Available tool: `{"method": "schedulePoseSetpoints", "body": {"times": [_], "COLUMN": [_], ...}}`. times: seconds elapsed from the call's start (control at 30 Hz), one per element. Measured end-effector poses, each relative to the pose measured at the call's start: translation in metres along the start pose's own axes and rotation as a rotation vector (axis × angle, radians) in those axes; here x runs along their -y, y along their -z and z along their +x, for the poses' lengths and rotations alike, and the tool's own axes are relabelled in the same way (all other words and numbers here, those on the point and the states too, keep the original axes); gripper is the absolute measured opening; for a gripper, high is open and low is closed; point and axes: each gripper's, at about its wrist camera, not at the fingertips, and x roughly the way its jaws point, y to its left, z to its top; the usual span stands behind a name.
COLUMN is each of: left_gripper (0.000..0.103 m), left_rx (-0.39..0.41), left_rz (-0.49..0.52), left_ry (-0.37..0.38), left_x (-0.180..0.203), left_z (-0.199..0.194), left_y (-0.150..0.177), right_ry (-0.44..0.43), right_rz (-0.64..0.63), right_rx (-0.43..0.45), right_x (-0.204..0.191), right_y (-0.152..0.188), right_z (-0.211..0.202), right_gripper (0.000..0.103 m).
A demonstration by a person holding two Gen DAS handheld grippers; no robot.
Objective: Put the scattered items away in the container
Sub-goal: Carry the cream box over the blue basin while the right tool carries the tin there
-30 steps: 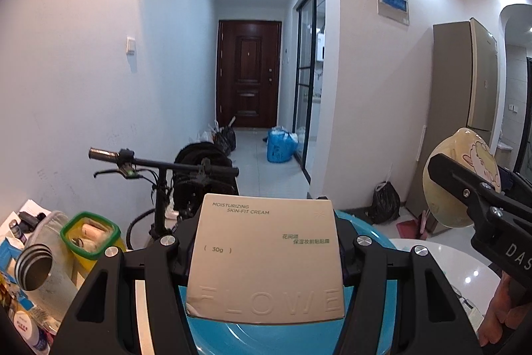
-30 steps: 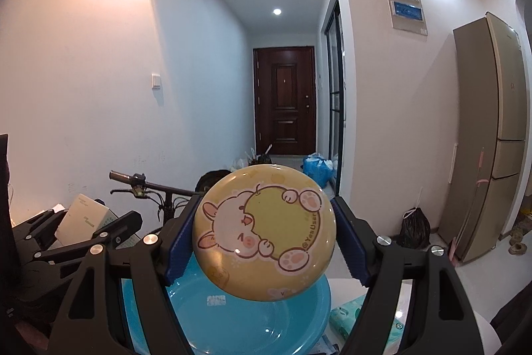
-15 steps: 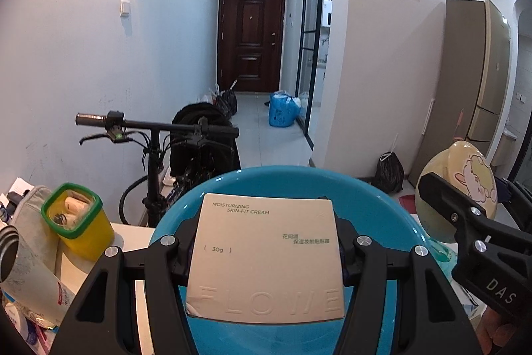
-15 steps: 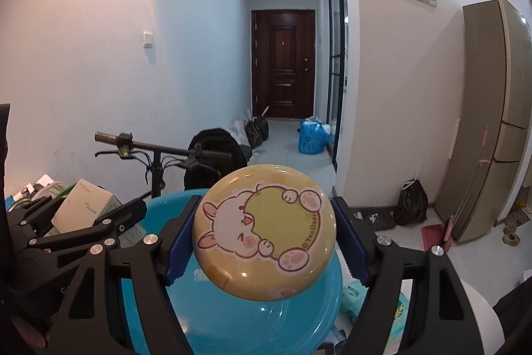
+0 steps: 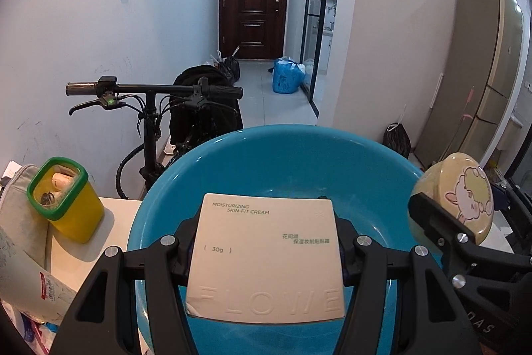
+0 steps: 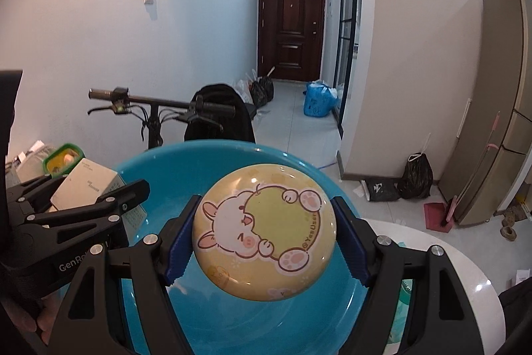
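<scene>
Both wrist views sit close above the blue basin (image 5: 299, 155), facing the hallway door (image 6: 291, 25).

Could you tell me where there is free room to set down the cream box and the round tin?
The blue basin's bare inside is free. Left of it, the yellow cup and a white bottle crowd the table.

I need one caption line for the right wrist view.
Right gripper holds a round yellow cartoon tin above the blue plastic basin.
</scene>
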Motion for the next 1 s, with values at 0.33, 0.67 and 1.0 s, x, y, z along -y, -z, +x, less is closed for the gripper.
{"method": "schedulePoseSetpoints", "body": {"times": [0.33, 0.67, 1.0], "left_gripper": [0.062, 0.062, 0.062], "left_rx": [-0.084, -0.137, -0.154], "left_rz": [-0.009, -0.011, -0.005], "left_ry": [-0.030, -0.064, -0.060], "left_x": [-0.004, -0.013, -0.012], "left_z": [0.016, 0.024, 0.028], "left_y": [0.004, 0.004, 0.006], "right_ry": [-0.053, -0.063, -0.049], "right_rz": [0.014, 0.042, 0.051], "right_rx": [-0.132, -0.232, -0.245], "right_x": [-0.001, 0.009, 0.014], "right_y": [0.011, 0.021, 0.020], "right_z": [0.028, 0.046, 0.053], "right_gripper": [0.074, 0.074, 0.074]}}
